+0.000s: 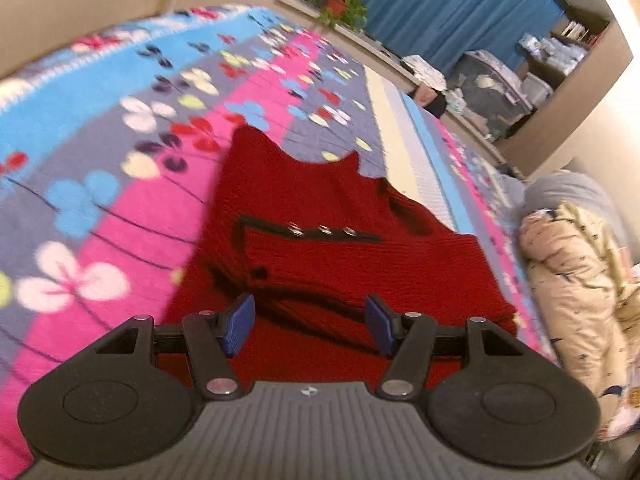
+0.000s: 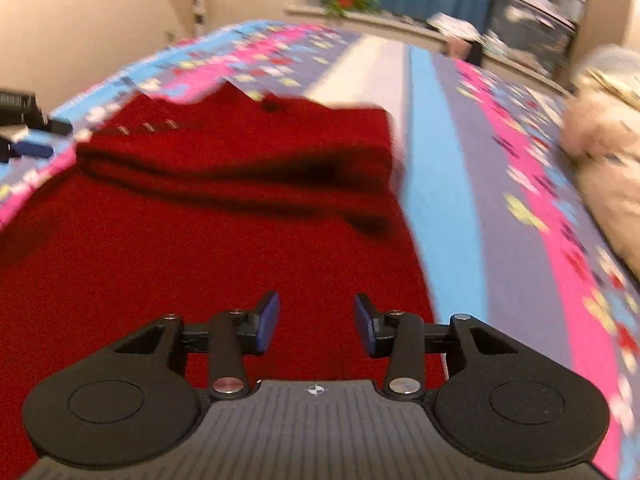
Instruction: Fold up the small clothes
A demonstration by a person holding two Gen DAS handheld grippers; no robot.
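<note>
Two grippers hang over one red knit garment (image 1: 304, 216) lying on the flowered blanket (image 1: 120, 120); the left gripper (image 1: 310, 326) stands with its jaws apart and nothing between them; the right gripper (image 2: 316, 326) likewise grasps nothing, its blue pads clear of the cloth; the far part is already doubled over into a thick ridge; the knit looks soft, light and floppy, so it likely drapes and sags when lifted; corners or the near hem seem the best places to pinch.

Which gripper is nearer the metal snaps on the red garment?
Left. The left gripper is close by the snaps; the right gripper hangs farther back, over the red garment's near end.
</note>
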